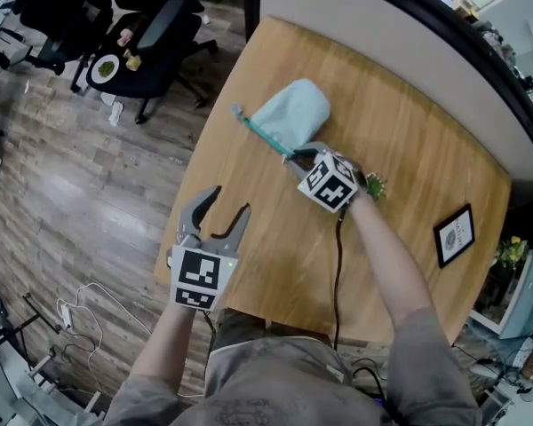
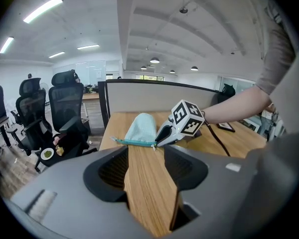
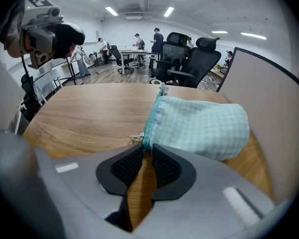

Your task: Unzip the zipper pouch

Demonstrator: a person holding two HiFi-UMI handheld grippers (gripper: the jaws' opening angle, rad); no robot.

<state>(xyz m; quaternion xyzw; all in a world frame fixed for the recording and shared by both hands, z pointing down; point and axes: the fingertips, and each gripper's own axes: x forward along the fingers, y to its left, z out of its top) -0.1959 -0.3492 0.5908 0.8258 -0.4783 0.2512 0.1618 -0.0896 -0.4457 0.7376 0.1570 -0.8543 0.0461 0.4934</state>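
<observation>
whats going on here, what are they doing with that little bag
A person is working at a wooden table with a handheld gripper in each hand. The right gripper has its jaws pinched on the zipper end of a pale checked zipper pouch, right beside the zip pull. The left gripper is open and empty, near the table's edge and short of the pouch. The zipper looks closed, so the unzipping hasn't started.

head view looks down; both gripper views face the pouch (image 3: pixel 199 126).
</observation>
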